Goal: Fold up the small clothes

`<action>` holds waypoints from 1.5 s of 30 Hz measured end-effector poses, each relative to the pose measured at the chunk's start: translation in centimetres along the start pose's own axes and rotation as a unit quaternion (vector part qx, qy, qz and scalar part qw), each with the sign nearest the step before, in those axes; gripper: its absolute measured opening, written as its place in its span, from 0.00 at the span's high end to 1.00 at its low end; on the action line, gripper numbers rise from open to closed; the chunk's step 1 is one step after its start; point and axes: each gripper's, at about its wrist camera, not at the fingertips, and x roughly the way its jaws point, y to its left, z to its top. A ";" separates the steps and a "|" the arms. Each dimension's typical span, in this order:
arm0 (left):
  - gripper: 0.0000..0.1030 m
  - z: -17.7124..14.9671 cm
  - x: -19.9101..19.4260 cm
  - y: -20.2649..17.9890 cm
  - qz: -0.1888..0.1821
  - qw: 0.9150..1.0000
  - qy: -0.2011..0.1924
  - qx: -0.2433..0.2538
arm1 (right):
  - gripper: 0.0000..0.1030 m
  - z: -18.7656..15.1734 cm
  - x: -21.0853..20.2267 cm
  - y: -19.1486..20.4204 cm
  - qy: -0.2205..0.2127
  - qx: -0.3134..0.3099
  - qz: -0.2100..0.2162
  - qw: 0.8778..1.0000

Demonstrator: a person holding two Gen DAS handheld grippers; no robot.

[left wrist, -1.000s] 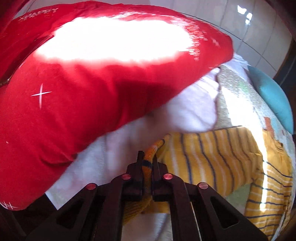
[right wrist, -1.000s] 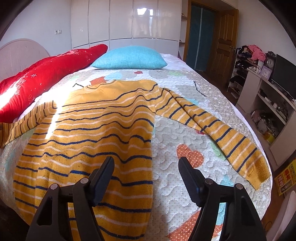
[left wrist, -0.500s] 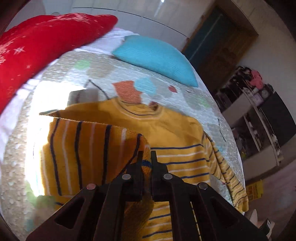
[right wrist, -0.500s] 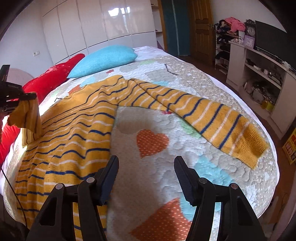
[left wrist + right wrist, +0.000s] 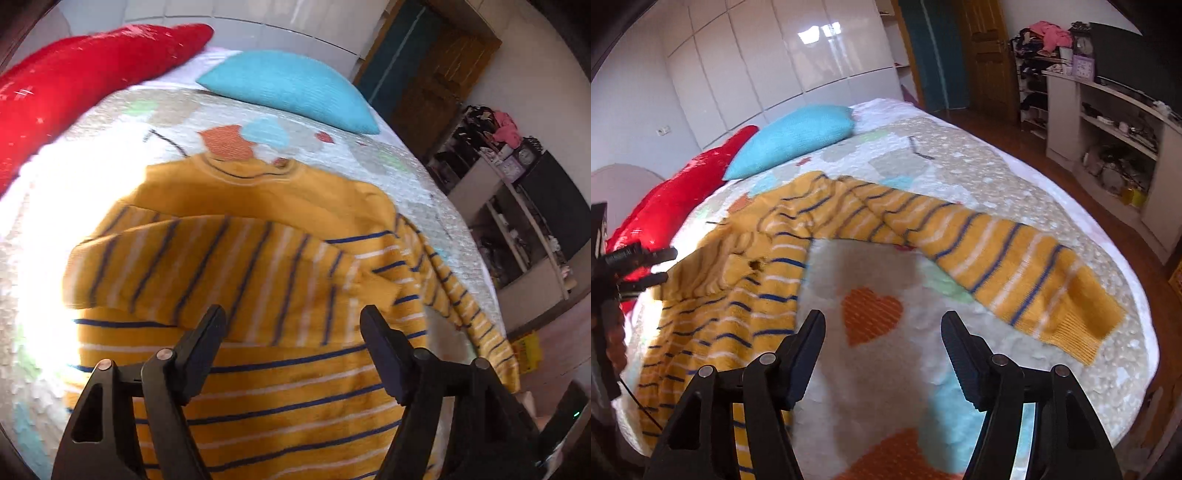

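Nearest you, the left tongs [image 5: 291,328] hang spread wide over the yellow striped sweater [image 5: 280,387], holding nothing. The right tongs [image 5: 882,332] are spread too, empty, hovering above the quilt [image 5: 871,387] just beside the sweater's body.

The sweater lies flat on the bed, neck toward the pillows. 1 sleeve, the folded sleeve [image 5: 207,266], already lies across the chest, its cuff near the middle of the body. It sits a little bunched rather than flat — judging by the humped edge at its outer end.

The other sleeve, the outstretched sleeve [image 5: 1015,266], runs out over the quilt toward the bed's edge, well apart from the body. That looks like the step in hand: take it near the cuff [image 5: 1078,332] with the right tongs, lift only enough to clear the quilt, and lay it across the chest to match the 1st. Pinch both layers of knit, since a single layer would probably stretch and drag.

Farther off, the blue pillow [image 5: 291,92] and red pillow [image 5: 85,85] rest at the head of the bed, clear of the work. Beyond stand the white shelf unit [image 5: 1108,122] and wardrobe doors [image 5: 798,66].

No brand, label or writing is legible anywhere — the small clock face on the shelf is too blurred.
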 end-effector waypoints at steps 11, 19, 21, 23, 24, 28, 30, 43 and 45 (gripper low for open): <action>0.27 0.9 -0.4 13.3 0.124 0.989 -0.028 -0.074 | 0.32 7.8 13.3 13.0 0.069 -0.106 0.067 0.990; 0.27 -1.1 1.3 16.3 0.108 0.988 0.003 -0.107 | 0.87 8.2 17.9 14.5 0.124 -0.135 0.047 0.982; 0.27 -1.4 0.7 16.4 0.102 0.989 -0.006 -0.110 | 0.88 9.3 17.5 13.9 0.117 -0.127 0.055 0.984; 0.27 -1.7 0.3 16.3 0.104 0.988 -0.014 -0.109 | 0.88 10.3 17.5 13.4 0.115 -0.122 0.053 0.984; 0.27 -1.9 0.1 16.3 0.107 0.988 -0.017 -0.109 | 0.88 10.6 17.7 13.1 0.115 -0.119 0.051 0.985; 0.27 -3.3 0.5 16.6 0.114 0.987 -0.020 -0.107 | 0.87 10.4 18.9 12.2 0.135 -0.109 0.045 0.984; 0.27 -3.9 0.8 16.7 0.119 0.988 -0.029 -0.097 | 0.87 9.7 19.0 12.1 0.142 -0.114 0.040 0.982; 0.09 -4.7 1.6 16.0 0.105 0.991 -0.045 -0.067 | 0.75 12.4 12.1 11.1 0.093 -0.106 0.047 0.989; 0.09 -4.7 1.5 16.0 0.101 0.991 -0.047 -0.069 | 0.53 12.8 12.1 12.2 0.081 -0.116 0.067 0.988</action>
